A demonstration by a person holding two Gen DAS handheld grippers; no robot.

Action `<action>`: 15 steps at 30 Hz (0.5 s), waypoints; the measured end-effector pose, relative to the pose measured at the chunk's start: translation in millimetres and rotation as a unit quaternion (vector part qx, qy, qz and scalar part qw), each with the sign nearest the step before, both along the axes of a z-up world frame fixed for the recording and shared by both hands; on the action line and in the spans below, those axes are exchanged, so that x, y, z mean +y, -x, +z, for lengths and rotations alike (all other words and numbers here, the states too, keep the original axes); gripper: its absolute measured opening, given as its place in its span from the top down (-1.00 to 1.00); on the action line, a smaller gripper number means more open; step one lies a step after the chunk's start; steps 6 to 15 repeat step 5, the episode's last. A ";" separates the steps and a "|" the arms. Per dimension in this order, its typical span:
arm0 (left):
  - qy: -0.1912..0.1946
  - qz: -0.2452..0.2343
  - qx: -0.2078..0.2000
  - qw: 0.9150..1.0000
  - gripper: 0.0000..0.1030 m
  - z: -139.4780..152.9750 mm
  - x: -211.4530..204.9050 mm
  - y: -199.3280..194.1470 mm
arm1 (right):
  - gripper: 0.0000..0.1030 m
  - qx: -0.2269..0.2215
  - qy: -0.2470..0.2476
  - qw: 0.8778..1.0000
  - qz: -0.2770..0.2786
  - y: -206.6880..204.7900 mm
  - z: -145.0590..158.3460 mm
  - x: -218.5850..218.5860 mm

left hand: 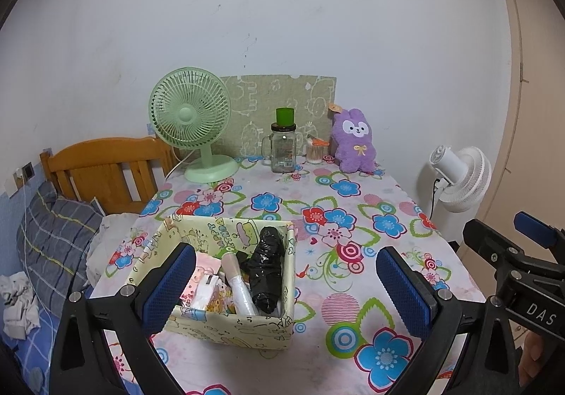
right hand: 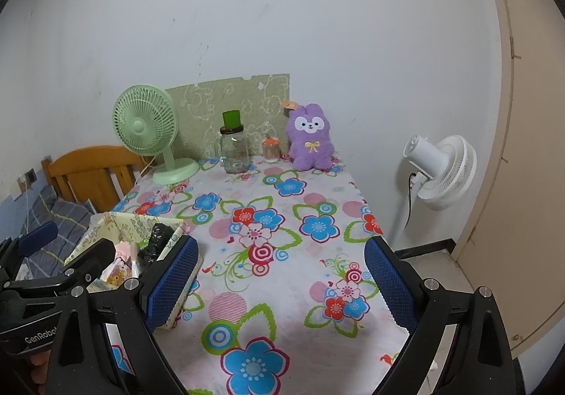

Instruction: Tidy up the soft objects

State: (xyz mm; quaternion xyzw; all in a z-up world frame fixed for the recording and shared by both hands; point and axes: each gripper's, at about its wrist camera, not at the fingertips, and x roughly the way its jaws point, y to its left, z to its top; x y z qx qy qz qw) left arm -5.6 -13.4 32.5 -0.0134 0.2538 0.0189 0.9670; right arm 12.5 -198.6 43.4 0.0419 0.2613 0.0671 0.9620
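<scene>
A: Left wrist view. Left gripper (left hand: 286, 289) is seen spread wide, nothing held, hovering over the near table (left hand: 353, 306) edge. Patterned box (left hand: 233, 328) sits just ahead of its left finger; a black wrapped bundle (left hand: 266, 269), a brush (left hand: 238, 285) and small packets are seen inside. Purple plush (left hand: 354, 140) stands upright at the far edge, against the wall.

B: Step?

A: Can't be settled. Plush standing apart from the box fits either a pickup still due or a finished tidy-up. No move is called.

B: Right wrist view?

A: Right gripper (right hand: 282, 283) is likewise released and empty, over the tablecloth's middle. Plush (right hand: 310, 139) is seen well ahead, box (right hand: 141, 229) to the left, partly hidden by the left gripper's body.

B: Obstructions?

A: Cotton-swab jar (right hand: 271, 149) is just beside the plush, glass mug (right hand: 235, 151) and green fan (right hand: 148, 133) further left. Any reach there is judged tight on the jar side. White floor fan (right hand: 441, 172) stands off the table.
</scene>
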 end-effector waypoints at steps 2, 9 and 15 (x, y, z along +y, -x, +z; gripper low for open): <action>0.001 0.001 0.002 1.000 -0.99 -1.6 0.0 -1.4 | -0.88 0.002 0.000 1.000 0.000 -1.9 -1.1 0.8; -0.002 0.006 0.004 1.000 -0.99 -4.1 0.2 -4.3 | -0.88 0.007 0.001 1.000 0.002 -6.1 -3.0 1.8; -0.002 0.006 0.004 1.000 -0.99 -4.1 0.2 -4.3 | -0.88 0.007 0.001 1.000 0.002 -6.1 -3.0 1.8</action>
